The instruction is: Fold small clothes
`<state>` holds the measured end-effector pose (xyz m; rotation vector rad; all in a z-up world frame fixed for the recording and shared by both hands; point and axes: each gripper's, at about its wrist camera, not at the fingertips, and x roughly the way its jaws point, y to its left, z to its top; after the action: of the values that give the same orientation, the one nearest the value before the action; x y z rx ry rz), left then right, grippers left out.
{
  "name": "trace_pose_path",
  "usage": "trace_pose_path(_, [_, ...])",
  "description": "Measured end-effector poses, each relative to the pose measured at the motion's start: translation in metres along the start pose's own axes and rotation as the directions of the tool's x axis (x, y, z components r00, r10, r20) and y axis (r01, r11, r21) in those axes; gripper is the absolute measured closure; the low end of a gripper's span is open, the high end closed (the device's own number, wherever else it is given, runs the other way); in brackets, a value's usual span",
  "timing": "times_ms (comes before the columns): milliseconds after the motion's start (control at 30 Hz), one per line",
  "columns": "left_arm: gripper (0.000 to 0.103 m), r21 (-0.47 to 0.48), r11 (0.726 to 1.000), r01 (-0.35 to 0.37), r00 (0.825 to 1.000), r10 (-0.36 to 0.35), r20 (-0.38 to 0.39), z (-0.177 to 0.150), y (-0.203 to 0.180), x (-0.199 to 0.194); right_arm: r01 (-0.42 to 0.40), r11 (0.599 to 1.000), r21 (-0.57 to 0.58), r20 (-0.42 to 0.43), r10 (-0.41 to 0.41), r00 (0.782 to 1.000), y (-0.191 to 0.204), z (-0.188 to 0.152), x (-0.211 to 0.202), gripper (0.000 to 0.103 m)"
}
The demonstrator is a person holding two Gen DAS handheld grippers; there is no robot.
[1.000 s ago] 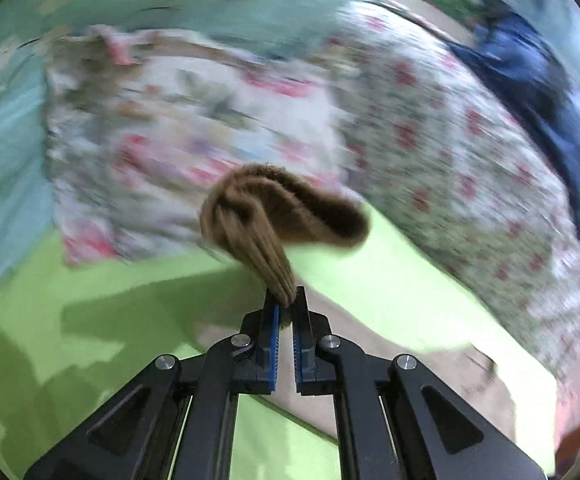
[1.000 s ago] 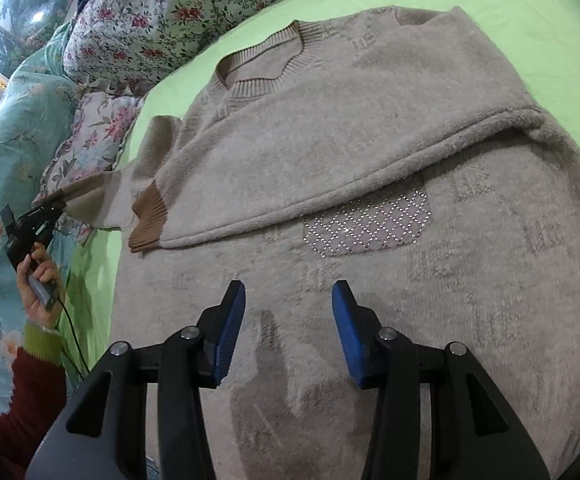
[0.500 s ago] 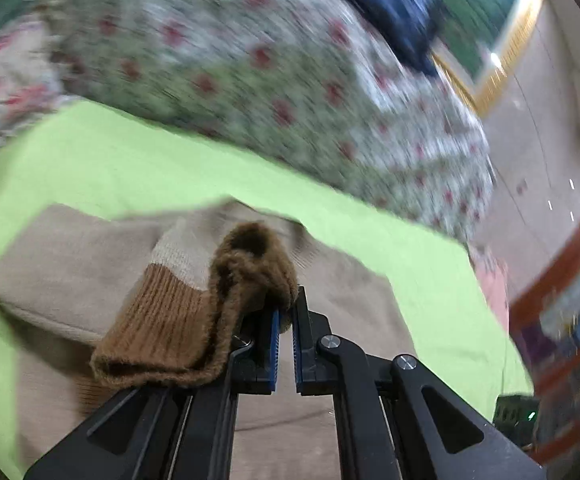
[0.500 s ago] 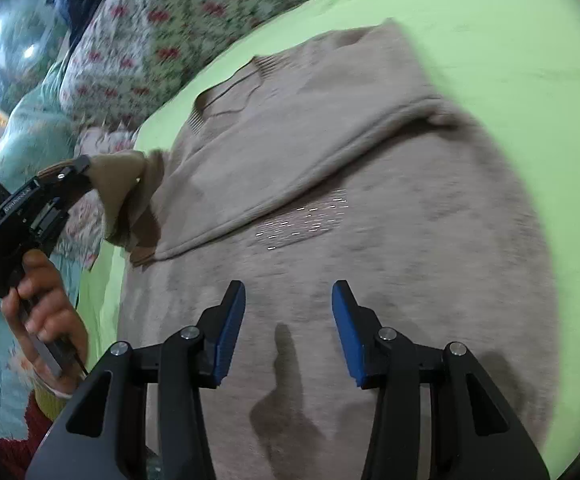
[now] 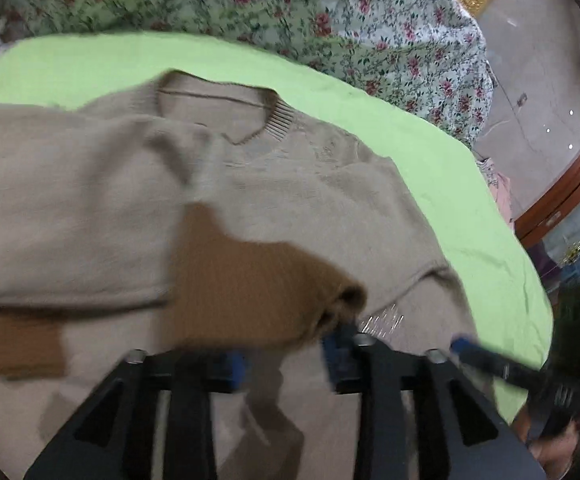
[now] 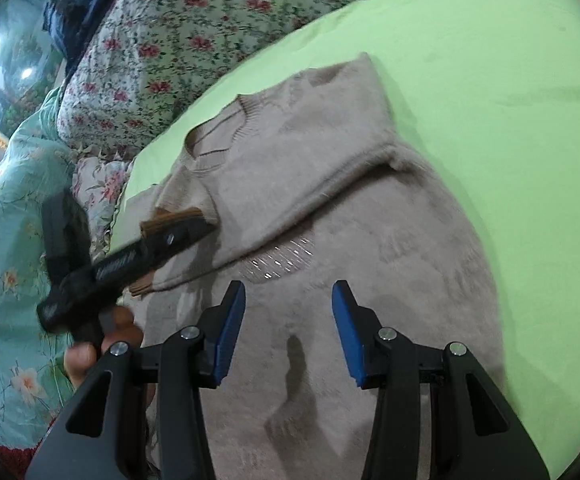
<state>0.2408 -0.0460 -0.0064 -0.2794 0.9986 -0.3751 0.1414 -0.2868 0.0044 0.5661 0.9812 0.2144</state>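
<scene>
A beige knit sweater lies on a green sheet, also in the right wrist view. Its right sleeve is folded across the chest. My left gripper is open, and the brown cuff of the other sleeve lies over the chest just ahead of its fingers; it also shows in the right wrist view. A second brown cuff lies at lower left. My right gripper is open and empty above the sweater's lower body. It shows in the left wrist view.
A floral quilt is bunched behind the sweater. A teal flowered blanket lies to the left, and a dark blue garment sits on the quilt. A wooden furniture edge and tiled floor are to the right.
My left gripper carried the sleeve cuff over the sweater's chest and opened, letting the cuff go. My right gripper stayed open above the lower body.
</scene>
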Motion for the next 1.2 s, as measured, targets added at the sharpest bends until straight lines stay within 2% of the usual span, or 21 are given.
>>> trace_pose_path(133, [0.059,-0.035,0.997,-0.066,0.997,0.067,0.045,-0.014,0.036,-0.047,-0.014,0.997,-0.072,-0.006,0.013,1.000,0.026,0.011,0.016,0.056])
trace_pose_path(267, [0.059,-0.148,0.972,-0.182,0.977,0.195,0.081,-0.025,0.099,-0.094,-0.013,0.974,-0.226,-0.032,0.006,0.999,0.066,0.013,0.043,0.055])
trace_pose_path(333, [0.059,-0.203,0.948,-0.246,0.961,0.266,0.080,-0.028,0.131,-0.107,-0.008,0.936,-0.353,-0.039,-0.006,0.999,0.089,0.010,0.056,0.050])
trace_pose_path(367, [0.059,-0.229,0.935,-0.270,0.953,0.294,0.074,-0.029,0.146,-0.112,0.002,0.902,-0.432,-0.031,-0.017,0.999,0.102,0.007,0.062,0.043])
trace_pose_path(433, [0.059,-0.273,0.910,-0.313,0.938,0.341,0.059,-0.031,0.173,-0.117,0.013,0.844,-0.536,-0.021,-0.029,0.999,0.116,-0.001,0.067,0.037])
trace_pose_path(467, [0.059,-0.288,0.899,-0.331,0.932,0.360,0.051,-0.030,0.183,-0.118,0.015,0.792,-0.610,-0.014,-0.030,0.999,0.126,-0.009,0.069,0.034])
trace_pose_path(600, [0.059,-0.304,0.878,-0.370,0.919,0.395,0.021,-0.026,0.208,-0.112,0.020,0.658,-0.753,-0.011,-0.044,0.999,0.143,-0.029,0.081,0.029])
trace_pose_path(633, [0.059,-0.302,0.878,-0.372,0.918,0.397,0.024,-0.024,0.210,-0.110,0.012,0.636,-0.771,-0.019,-0.042,0.999,0.146,-0.032,0.086,0.029])
trace_pose_path(733, [0.059,-0.301,0.869,-0.393,0.908,0.419,0.023,-0.015,0.212,-0.101,-0.015,0.611,-0.791,-0.052,-0.044,0.998,0.145,-0.034,0.103,0.029])
trace_pose_path(800, [0.058,-0.298,0.868,-0.397,0.905,0.424,0.027,-0.013,0.211,-0.099,0.020,0.601,-0.799,-0.048,-0.097,0.994,0.142,-0.032,0.119,0.029])
trace_pose_path(833, [0.058,-0.295,0.866,-0.404,0.902,0.430,0.026,-0.011,0.212,-0.098,0.042,0.604,-0.796,-0.042,-0.124,0.991,0.138,-0.030,0.125,0.036])
trace_pose_path(867, [0.058,-0.293,0.865,-0.408,0.901,0.433,0.025,-0.010,0.210,-0.095,0.055,0.623,-0.780,-0.039,-0.136,0.990,0.133,-0.025,0.129,0.054])
trace_pose_path(900, [0.058,-0.293,0.863,-0.412,0.899,0.438,0.025,-0.008,0.210,-0.094,0.056,0.645,-0.762,-0.041,-0.134,0.990,0.131,-0.021,0.129,0.061])
trace_pose_path(933, [0.058,-0.292,0.862,-0.416,0.897,0.442,0.027,0.000,0.202,-0.085,0.052,0.672,-0.738,-0.043,-0.124,0.991,0.128,-0.015,0.127,0.081])
trace_pose_path(967, [0.057,-0.292,0.861,-0.417,0.896,0.443,0.027,0.002,0.200,-0.083,0.042,0.712,-0.701,-0.047,-0.105,0.993,0.122,-0.007,0.121,0.094])
trace_pose_path(1000, [0.058,-0.292,0.859,-0.420,0.894,0.446,0.027,0.002,0.201,-0.083,0.041,0.738,-0.673,-0.040,-0.092,0.995,0.119,-0.001,0.116,0.094])
trace_pose_path(1067, [0.058,-0.291,0.857,-0.425,0.892,0.452,0.027,0.003,0.199,-0.083,0.003,0.818,-0.575,-0.026,-0.022,0.999,0.106,0.015,0.096,0.094])
trace_pose_path(1100, [0.057,-0.291,0.856,-0.429,0.890,0.455,0.028,0.002,0.198,-0.084,-0.055,0.882,-0.468,-0.025,0.049,0.998,0.092,0.028,0.080,0.094])
trace_pose_path(1167, [0.058,-0.299,0.851,-0.432,0.887,0.461,0.028,0.002,0.198,-0.087,-0.151,0.944,-0.293,-0.006,0.156,0.988,0.068,0.046,0.057,0.094])
trace_pose_path(1200, [0.058,-0.305,0.850,-0.430,0.887,0.460,0.032,0.001,0.197,-0.090,-0.206,0.959,-0.196,0.015,0.213,0.977,0.052,0.054,0.044,0.094])
